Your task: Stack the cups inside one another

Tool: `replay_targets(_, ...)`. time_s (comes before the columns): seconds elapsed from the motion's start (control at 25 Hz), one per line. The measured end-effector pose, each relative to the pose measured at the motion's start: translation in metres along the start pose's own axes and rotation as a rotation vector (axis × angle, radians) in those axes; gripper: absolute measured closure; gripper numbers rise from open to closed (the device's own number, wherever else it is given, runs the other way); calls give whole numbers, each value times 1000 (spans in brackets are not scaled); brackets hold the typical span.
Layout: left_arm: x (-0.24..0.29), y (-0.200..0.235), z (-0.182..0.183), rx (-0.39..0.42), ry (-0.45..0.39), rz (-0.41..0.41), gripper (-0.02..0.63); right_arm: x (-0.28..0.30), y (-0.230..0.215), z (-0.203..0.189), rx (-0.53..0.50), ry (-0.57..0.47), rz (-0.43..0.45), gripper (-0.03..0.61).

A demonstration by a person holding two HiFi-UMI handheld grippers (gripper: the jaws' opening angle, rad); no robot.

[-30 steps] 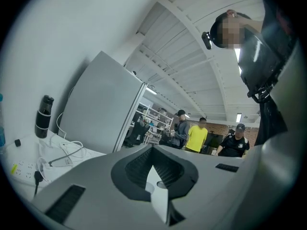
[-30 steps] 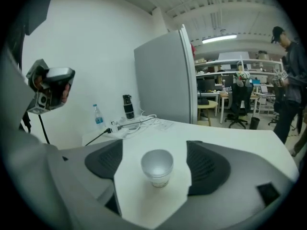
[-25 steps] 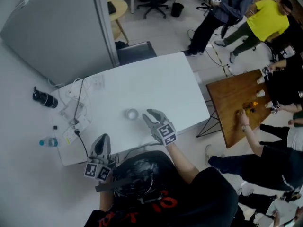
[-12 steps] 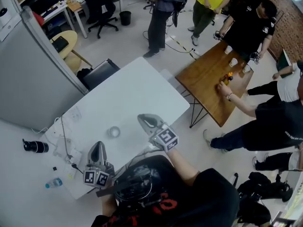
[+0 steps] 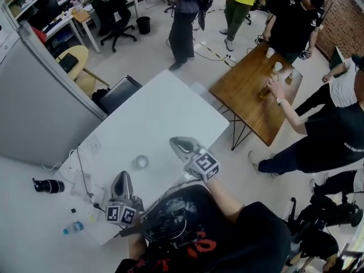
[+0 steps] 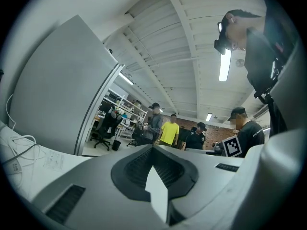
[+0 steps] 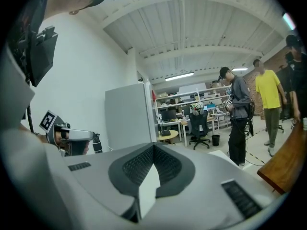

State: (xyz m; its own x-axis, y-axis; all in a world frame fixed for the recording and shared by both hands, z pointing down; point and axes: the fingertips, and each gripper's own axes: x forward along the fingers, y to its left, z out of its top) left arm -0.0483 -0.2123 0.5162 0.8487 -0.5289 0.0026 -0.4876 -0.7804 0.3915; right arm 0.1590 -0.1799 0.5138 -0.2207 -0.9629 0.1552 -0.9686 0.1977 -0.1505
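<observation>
A small clear cup [image 5: 140, 162] stands on the white table [image 5: 165, 110], seen from above; whether others sit nested in it I cannot tell. My left gripper [image 5: 120, 177] is held over the table's near edge, just short of the cup on its left, jaws shut and empty. My right gripper [image 5: 175, 141] hangs to the right of the cup and apart from it, also shut with nothing in it. In the left gripper view the left gripper [image 6: 154, 150] points level across the room. In the right gripper view the right gripper [image 7: 153, 150] does much the same. No cup shows in either gripper view.
Cables and a power strip [image 5: 85, 172] lie at the table's left end. A dark cylinder [image 5: 45, 185] and a water bottle [image 5: 74, 227] lie on the floor. A grey partition [image 5: 34, 107], a black chair [image 5: 116, 92] and a wooden table [image 5: 250, 95] with people around it stand nearby.
The right gripper's jaws, apart beside the cup a second ago, have closed, and it has lifted away to the cup's right. The left gripper shifted a little. The head view swung round.
</observation>
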Motion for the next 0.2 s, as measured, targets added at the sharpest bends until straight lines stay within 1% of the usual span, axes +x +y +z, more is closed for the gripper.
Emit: replay_targets(0.2,-3,9,2,1,-13,-4,613,6,4,1,-29,2,5,574)
